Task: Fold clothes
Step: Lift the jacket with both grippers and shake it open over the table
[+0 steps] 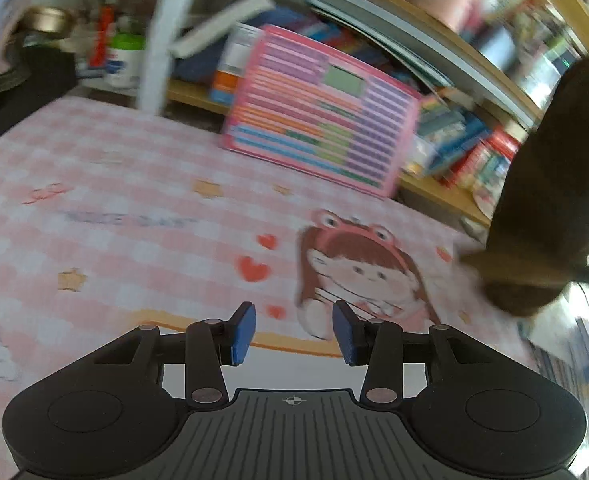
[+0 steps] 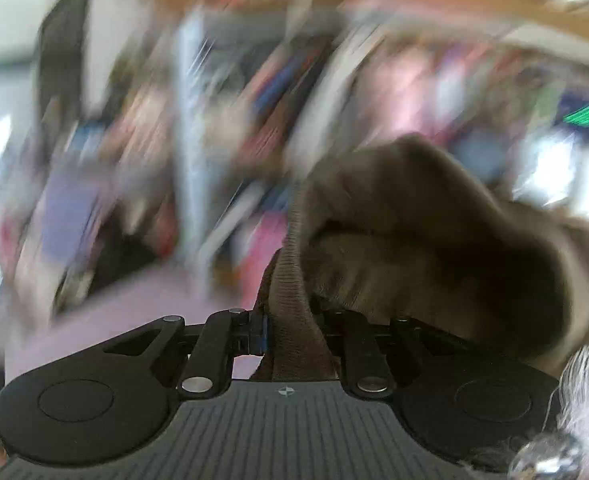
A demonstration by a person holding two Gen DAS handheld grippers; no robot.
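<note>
While the left gripper (image 1: 293,332) hangs above the bed, its 2 blue-padded fingers (image 1: 243,334) stand moderately apart with nothing between them. Past them lies 1 pink checked sheet (image 1: 114,168), and just ahead of the right finger is 1 printed cartoon girl (image 1: 358,272) in a frog hat. 3 red hearts (image 1: 253,268) sit just ahead of the left finger, beside the girl. Farther ahead, 1 pink toy board (image 1: 318,108) leans at the far edge of the sheet against the wooden shelves (image 1: 446,192), which are crowded with blurred books and boxes that cannot be counted.

Well off to the right of the left fingers hangs 1 dark brown garment (image 1: 550,184), its lower end just over the sheet.

From the right wrist, the right gripper (image 2: 290,336) has its 2 fingers drawn narrow and pinching a ribbed edge of that same brown garment (image 2: 414,240); only 1 blue pad shows, the other is hidden by cloth. The bulk of the fabric bunches ahead and to the right of these fingers, lifted clear of the bed. Everything beyond is smeared by blur.
</note>
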